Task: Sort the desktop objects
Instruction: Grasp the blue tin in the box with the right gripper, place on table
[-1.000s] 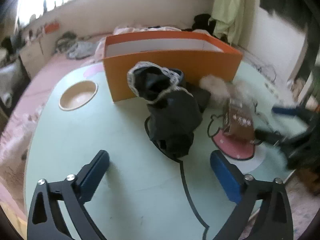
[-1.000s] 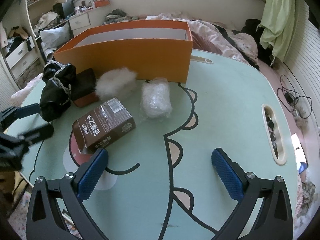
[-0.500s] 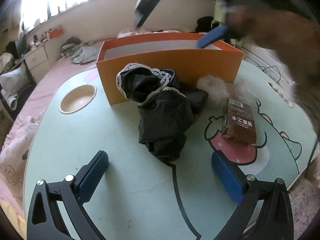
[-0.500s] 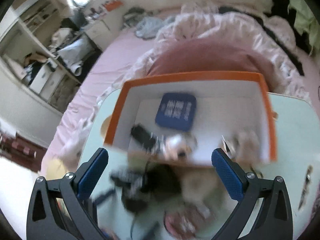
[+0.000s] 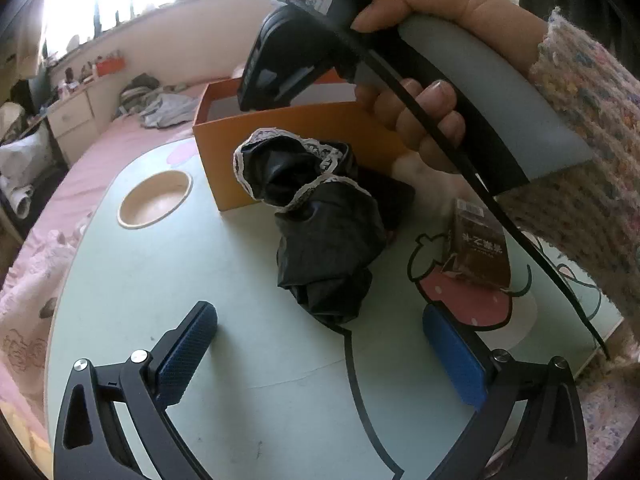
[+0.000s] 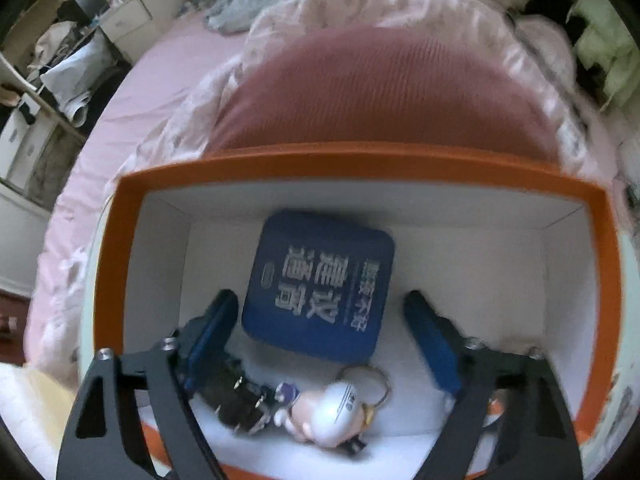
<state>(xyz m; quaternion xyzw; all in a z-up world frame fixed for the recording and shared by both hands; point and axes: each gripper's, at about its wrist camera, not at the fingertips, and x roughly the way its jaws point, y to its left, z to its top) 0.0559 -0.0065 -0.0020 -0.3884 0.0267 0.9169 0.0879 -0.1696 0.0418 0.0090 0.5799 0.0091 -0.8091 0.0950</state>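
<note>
On the pale green cartoon-printed table (image 5: 248,364), seen from the left wrist camera, the left gripper (image 5: 320,346) hangs low with its blue-padded jaws wide apart and nothing between them. Just beyond the jaws lies a crumpled black garment (image 5: 320,236) with white lace trim, its far end resting against the front wall of the orange box (image 5: 304,132). To the right of the garment a brown drink carton (image 5: 480,246) lies on a strawberry drawing. A round beige recess (image 5: 154,200) is set in the table to the left of the box. A person's right hand (image 5: 424,120), in a speckled knitted sleeve (image 5: 592,152), grips the handle of the right gripper's body above the box; the fingers of that gripper are hidden from this side.

In the right wrist view, the right gripper (image 6: 320,344) points steeply down into the orange box (image 6: 360,160), whose inside is white. Its jaws have just been closing and stand partly apart, with no pad pressing on anything. On the box floor, between and beyond the pads, lies a flat blue pouch (image 6: 320,284) with white lettering. Nearer the camera lie a small white and pink figure on a key ring (image 6: 332,412) and a dark object (image 6: 236,400) beside the left pad, too blurred to name. Behind the box spreads pink bedding (image 6: 376,84).
</note>
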